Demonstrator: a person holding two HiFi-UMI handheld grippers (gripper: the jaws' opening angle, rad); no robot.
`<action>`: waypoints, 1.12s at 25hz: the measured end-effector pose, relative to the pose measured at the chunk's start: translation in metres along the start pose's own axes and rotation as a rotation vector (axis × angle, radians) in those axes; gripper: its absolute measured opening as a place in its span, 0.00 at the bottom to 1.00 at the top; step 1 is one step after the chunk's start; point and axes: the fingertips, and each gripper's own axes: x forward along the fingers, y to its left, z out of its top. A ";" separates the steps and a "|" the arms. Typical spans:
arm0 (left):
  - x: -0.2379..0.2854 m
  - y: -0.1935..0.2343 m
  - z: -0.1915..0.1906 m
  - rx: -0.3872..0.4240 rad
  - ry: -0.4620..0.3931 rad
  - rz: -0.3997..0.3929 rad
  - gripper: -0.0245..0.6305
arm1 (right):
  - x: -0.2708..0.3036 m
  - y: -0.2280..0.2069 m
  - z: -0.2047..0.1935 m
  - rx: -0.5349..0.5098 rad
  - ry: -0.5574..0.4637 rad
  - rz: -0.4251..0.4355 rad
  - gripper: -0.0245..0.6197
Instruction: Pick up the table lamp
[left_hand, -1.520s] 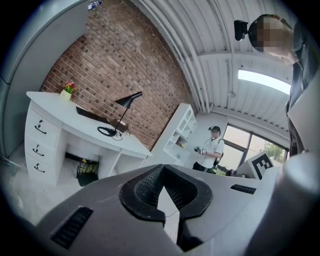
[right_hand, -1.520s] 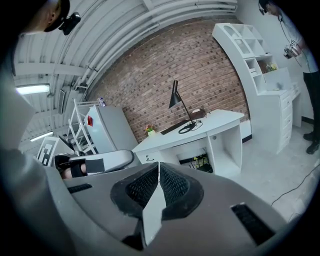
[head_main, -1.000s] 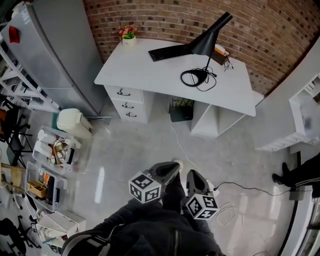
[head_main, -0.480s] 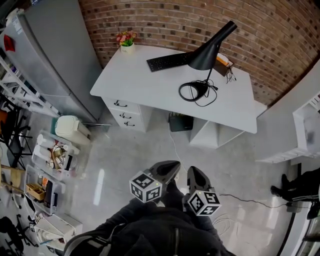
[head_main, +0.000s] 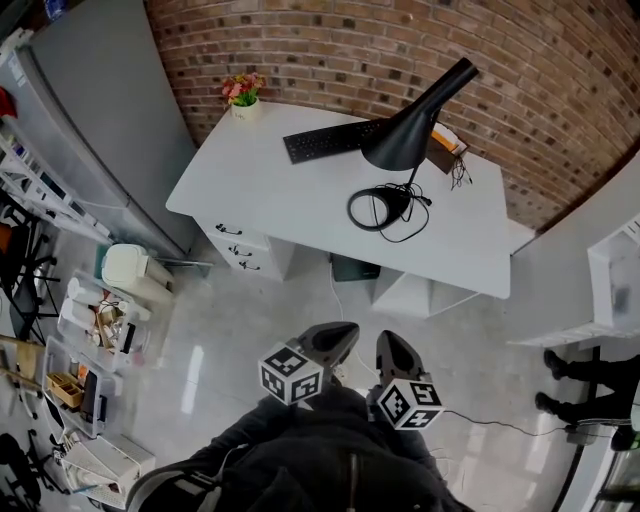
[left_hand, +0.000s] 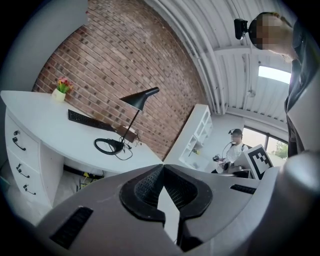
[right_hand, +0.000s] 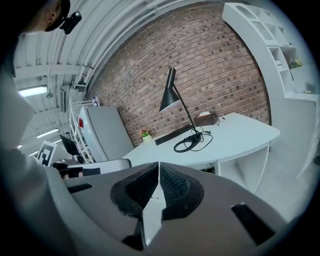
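A black table lamp (head_main: 405, 135) with a slanted cone shade stands on the white desk (head_main: 290, 185) against the brick wall; its ring base (head_main: 375, 208) and coiled cord lie on the desk top. The lamp (left_hand: 136, 102) shows far ahead in the left gripper view, and the lamp (right_hand: 172, 97) likewise in the right gripper view. My left gripper (head_main: 345, 331) and right gripper (head_main: 385, 341) are both shut and hold nothing, side by side over the floor, well short of the desk.
A black keyboard (head_main: 325, 140), a small flower pot (head_main: 240, 95) and a brown box (head_main: 445, 150) are on the desk. A grey cabinet (head_main: 95, 110), a bin (head_main: 130, 272) and cluttered crates stand left. A white shelf (head_main: 615, 285) stands right, cables cross the floor.
The desk and lamp have slid down and closer in the head view as I walk toward them. Both grippers stay shut and side by side.
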 end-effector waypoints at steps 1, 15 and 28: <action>0.007 0.004 0.003 -0.001 -0.002 0.003 0.05 | 0.006 -0.005 0.004 -0.002 0.000 0.004 0.06; 0.078 0.038 0.028 0.017 -0.019 0.033 0.05 | 0.062 -0.058 0.048 -0.022 -0.012 0.051 0.06; 0.087 0.034 0.033 -0.033 -0.035 0.048 0.05 | 0.047 -0.068 0.043 0.038 -0.019 0.050 0.06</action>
